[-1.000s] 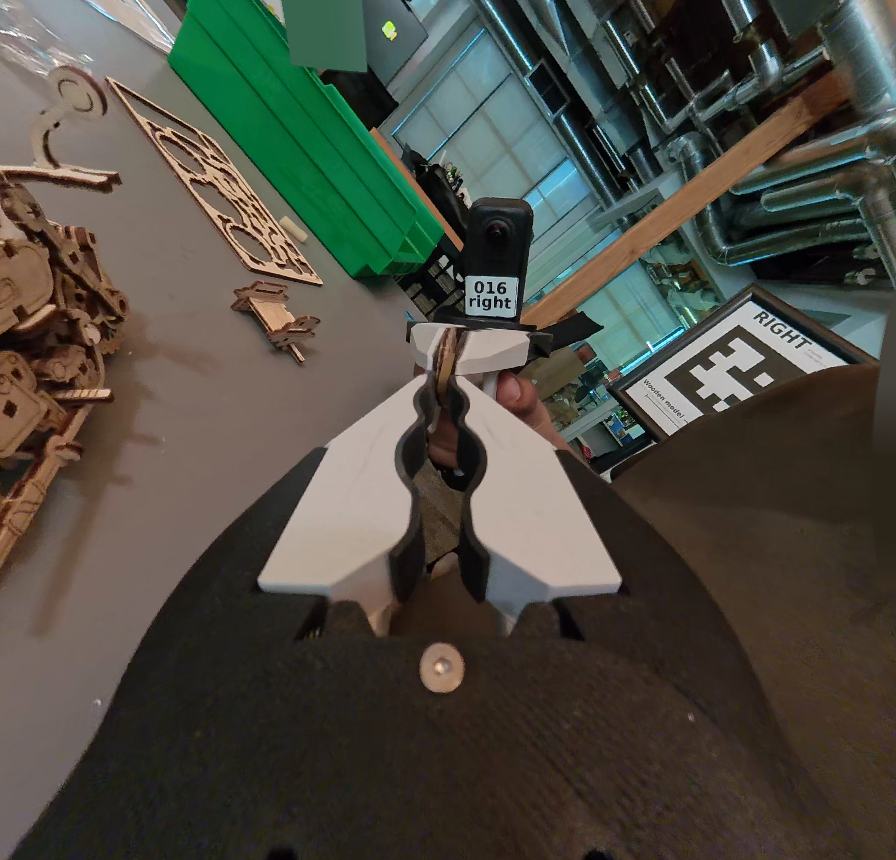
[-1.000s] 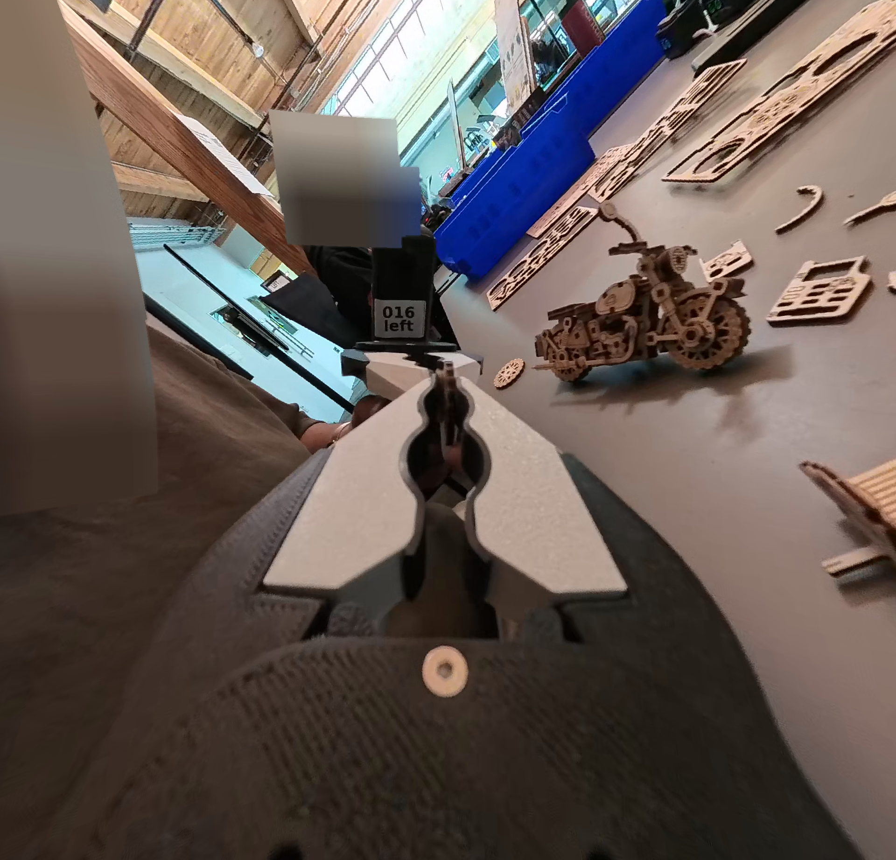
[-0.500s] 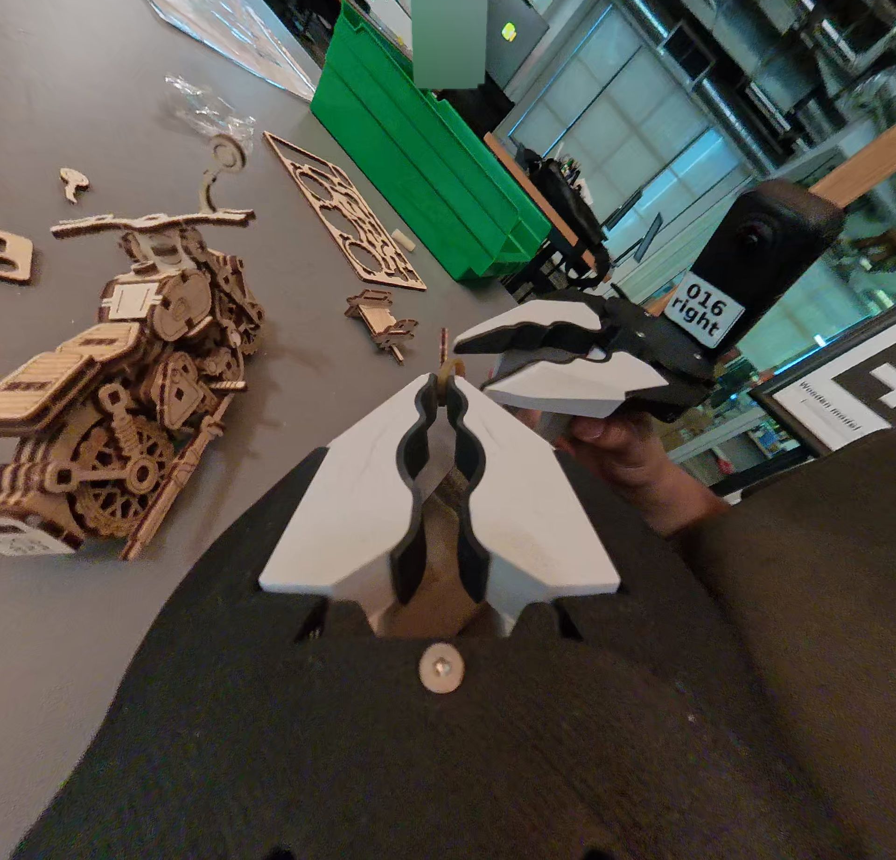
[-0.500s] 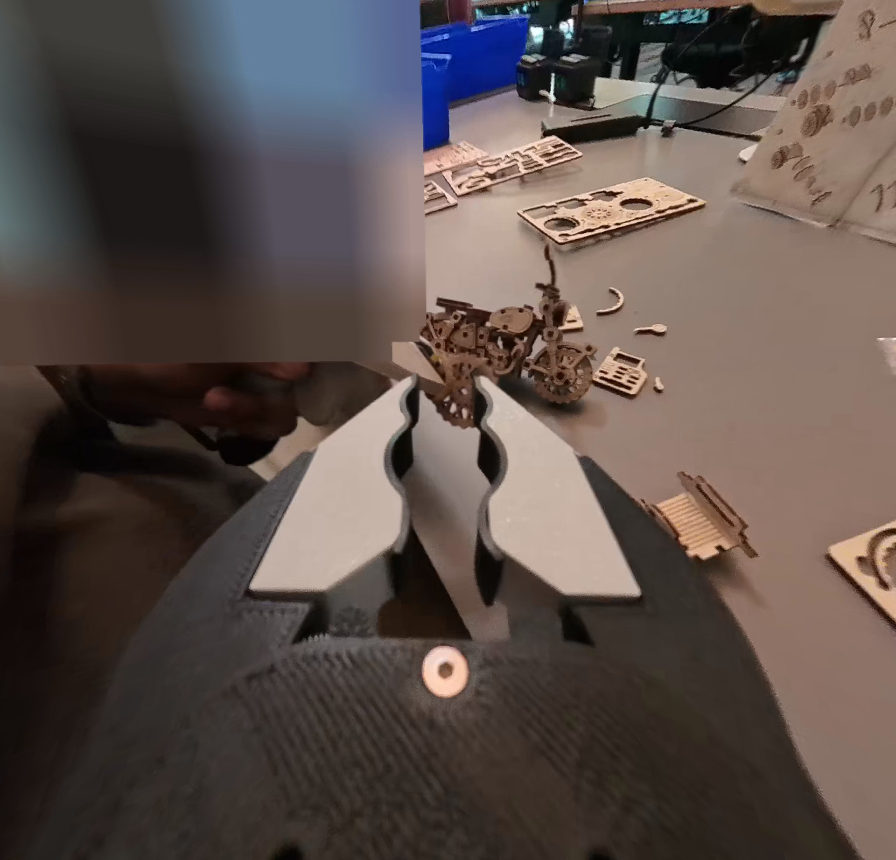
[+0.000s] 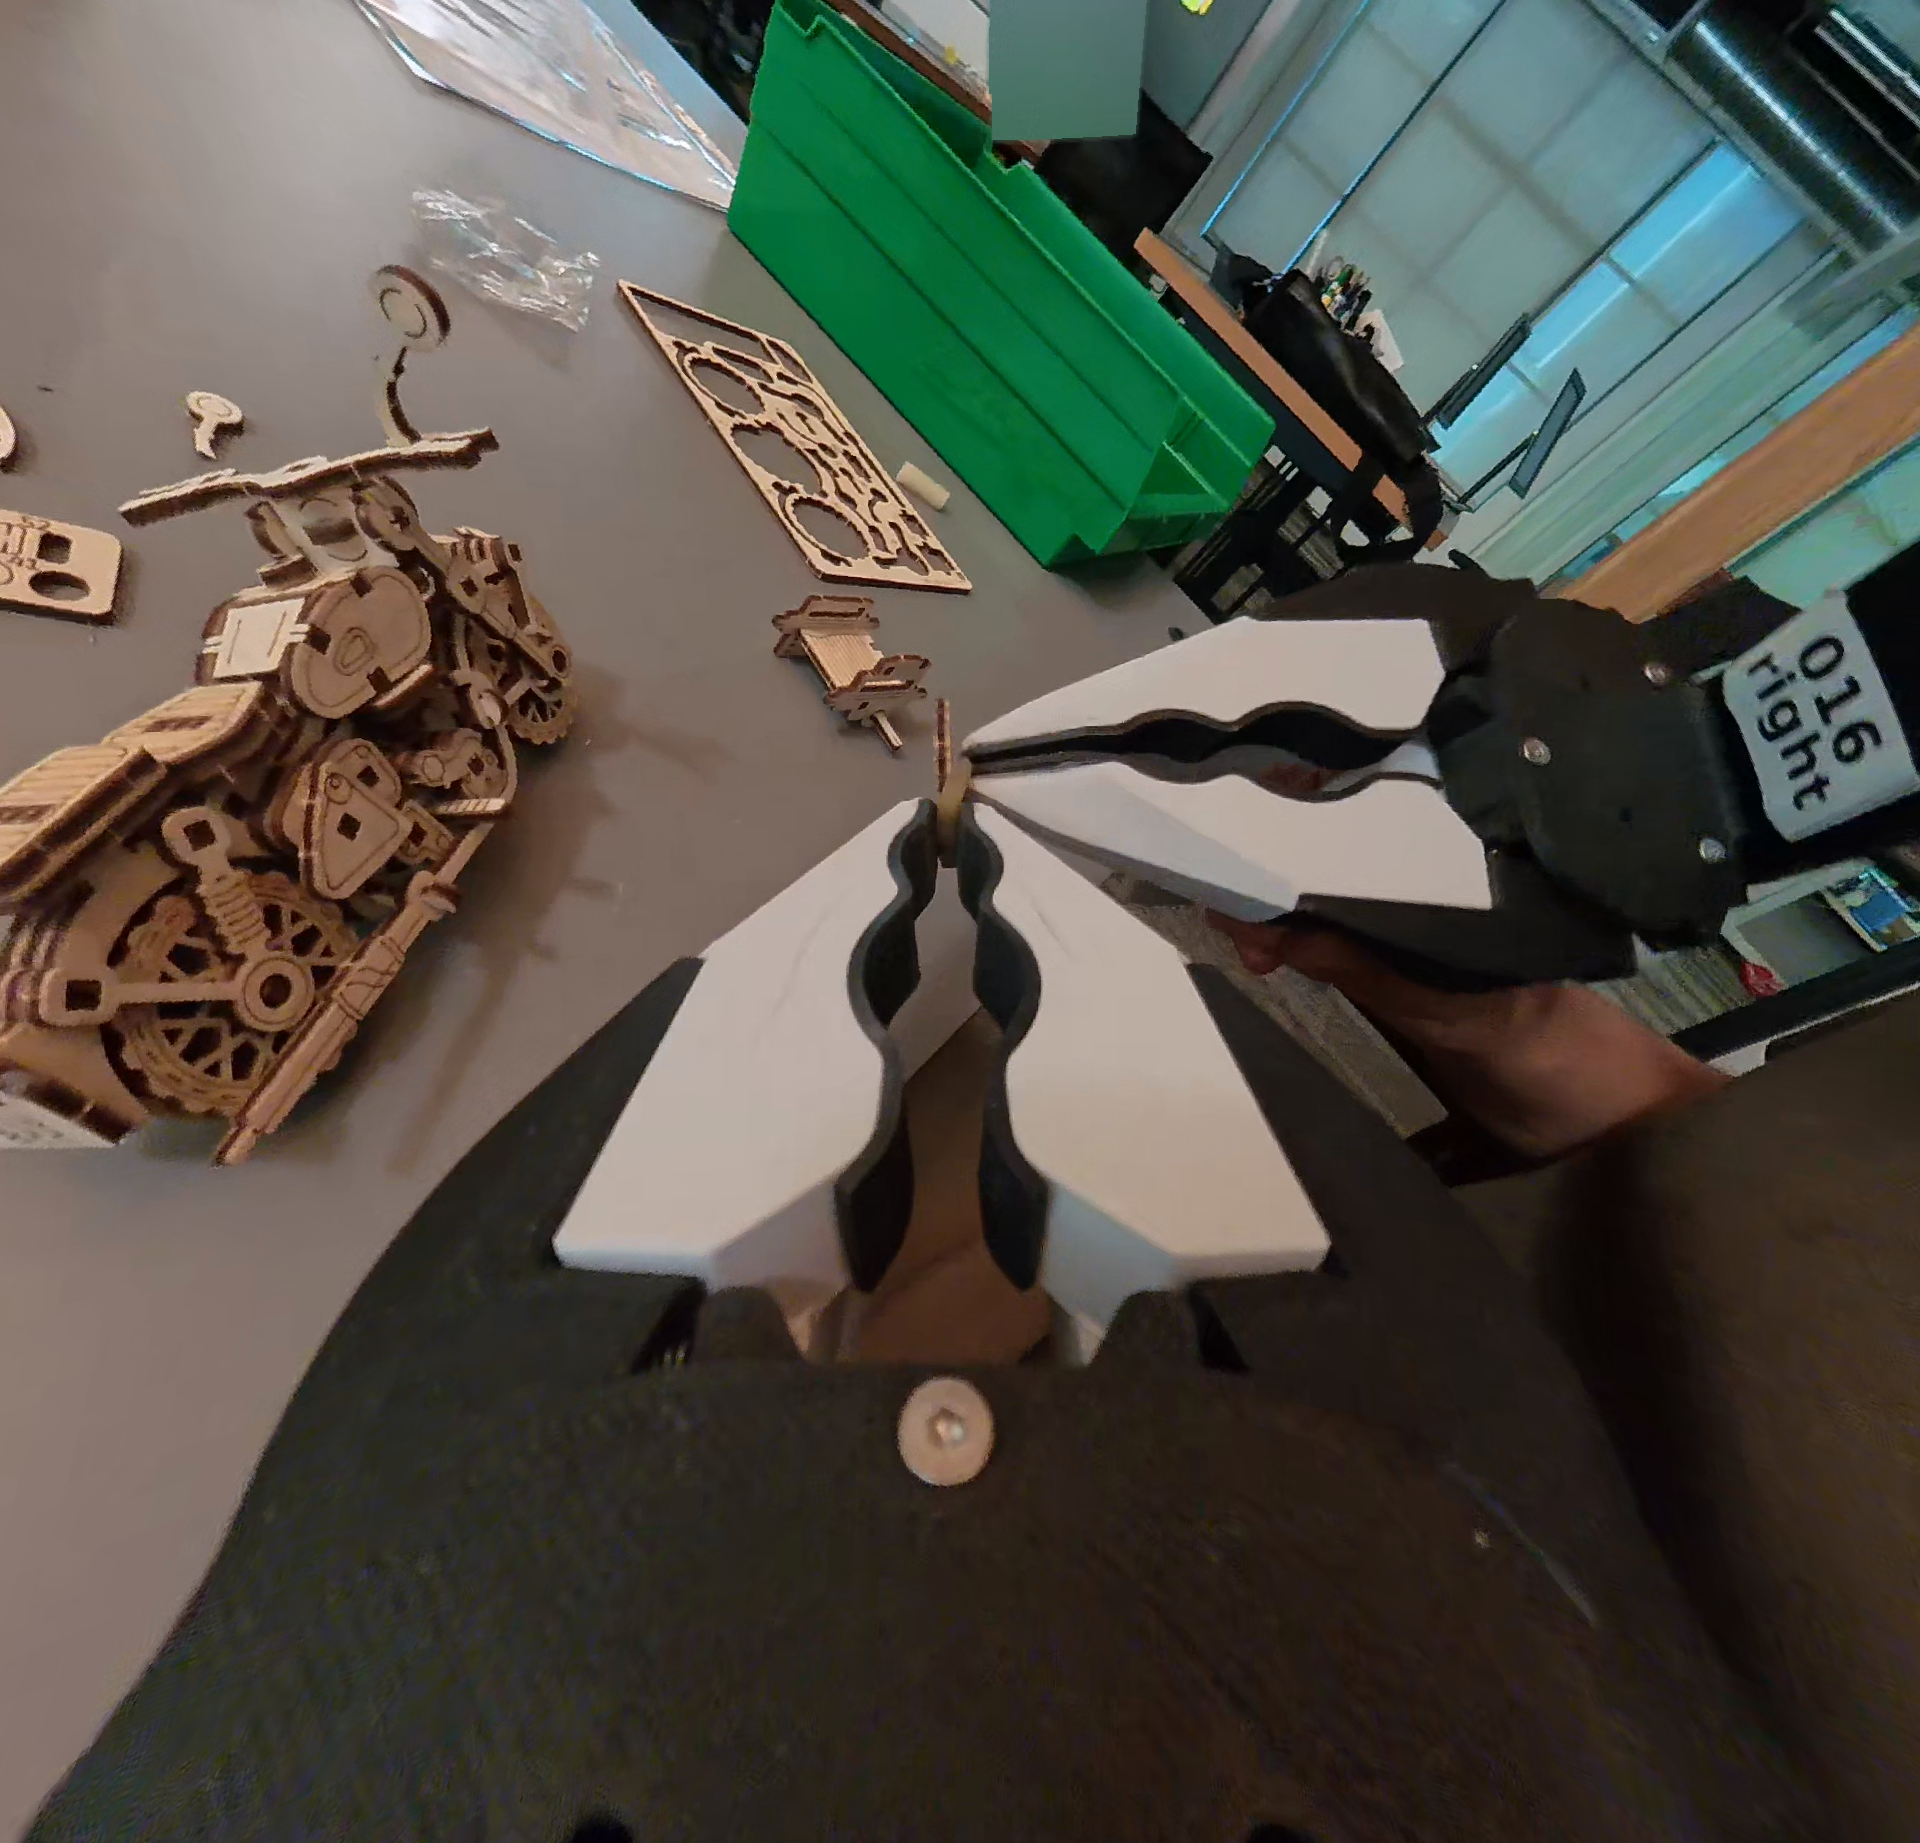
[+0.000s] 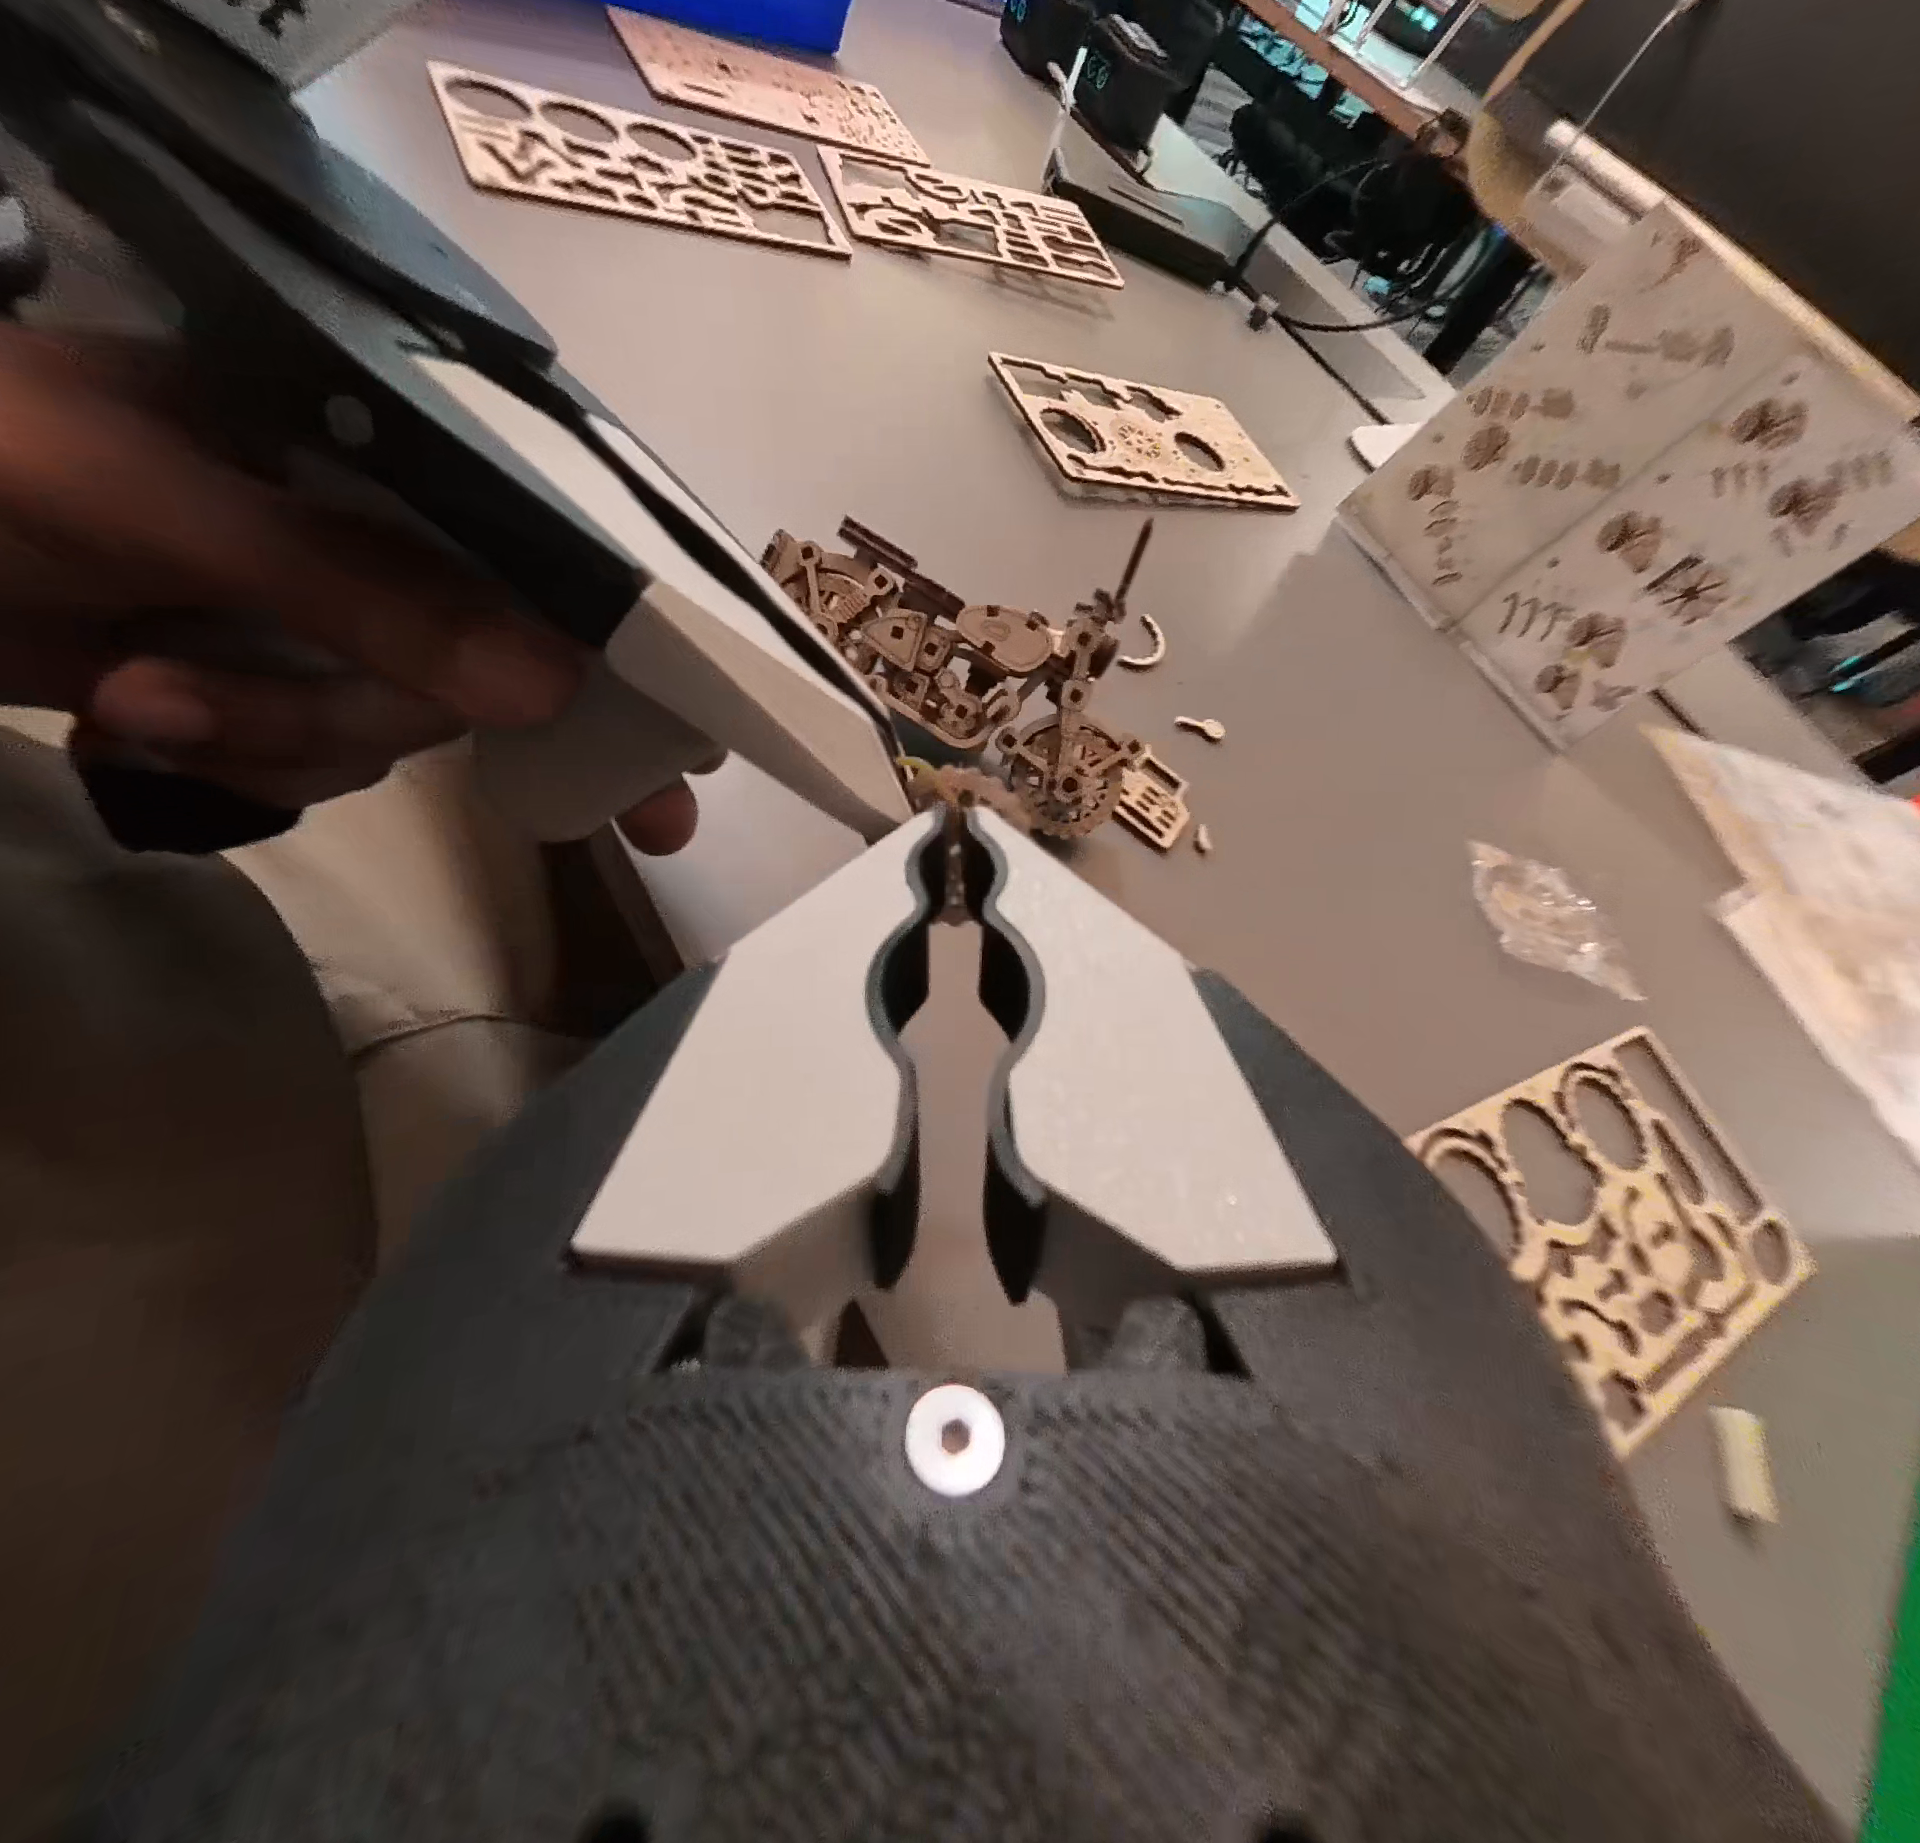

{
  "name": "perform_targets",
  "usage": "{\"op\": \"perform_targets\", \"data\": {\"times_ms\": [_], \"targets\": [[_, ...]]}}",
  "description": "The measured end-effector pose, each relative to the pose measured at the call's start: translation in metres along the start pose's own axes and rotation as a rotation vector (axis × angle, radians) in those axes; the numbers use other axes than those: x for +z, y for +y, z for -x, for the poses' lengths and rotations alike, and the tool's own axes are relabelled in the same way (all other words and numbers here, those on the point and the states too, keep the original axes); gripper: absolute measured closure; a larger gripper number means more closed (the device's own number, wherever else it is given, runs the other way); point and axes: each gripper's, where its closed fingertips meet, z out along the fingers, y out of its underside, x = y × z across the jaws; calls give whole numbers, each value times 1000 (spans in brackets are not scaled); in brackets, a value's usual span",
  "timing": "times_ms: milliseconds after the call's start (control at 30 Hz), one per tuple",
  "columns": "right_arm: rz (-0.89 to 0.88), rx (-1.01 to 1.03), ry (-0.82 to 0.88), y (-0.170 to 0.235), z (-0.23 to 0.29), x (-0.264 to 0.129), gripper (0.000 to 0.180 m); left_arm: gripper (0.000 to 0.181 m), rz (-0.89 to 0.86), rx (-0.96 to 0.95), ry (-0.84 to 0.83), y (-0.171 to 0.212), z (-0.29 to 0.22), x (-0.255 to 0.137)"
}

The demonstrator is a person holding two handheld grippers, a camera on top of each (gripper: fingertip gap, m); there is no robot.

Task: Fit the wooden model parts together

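Meeting tip to tip above the counter (image 5: 260, 1274), the left claw (image 5: 943, 837) and right claw (image 5: 971, 759), each bearing a printed white label, both pinch one small wooden part (image 5: 943, 754).

My left gripper (image 5: 943, 837) pinches a small pale piece (image 5: 950, 794) at its tips, and the right gripper (image 5: 966, 754) meets it there from the right, clamped on a thin wooden gear (image 5: 942, 735) (seen edge-on). The wooden motorcycle (image 5: 260, 785) lies on the grey table (image 5: 156, 235) to the left.

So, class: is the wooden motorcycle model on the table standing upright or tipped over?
Upright. The wooden motorcycle model stands on its wheels on the grey table, handlebar post pointing up.
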Motion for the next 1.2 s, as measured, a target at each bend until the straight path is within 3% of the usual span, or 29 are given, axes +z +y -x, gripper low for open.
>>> {"op": "perform_targets", "data": {"times_ms": [367,500,600,700,867,967,1200], "targets": [[77,1,56,2,-10,-2,180,179,3,-42,-2,3,-2,1],[81,-47,257,4,-54,-21,180,180,42,-93,47,13,-9,3],[-19,211,84,1,-43,-20,180,180,25,-92,33,8,-6,3],[-94,298,-64,-11,-21,-16,180,180,3,-86,13,3,2,-1],[-75,414,-259,-7,10,-4,148,180,-41,-77,20,-6,5,-5],[-83,422,-262,-7,9,-3,151,180,-42,-78,31,-6,2,-4],[-98,480,-297,-7,12,-2,176,180,-50,-109,55,-7,2,-4]]}}
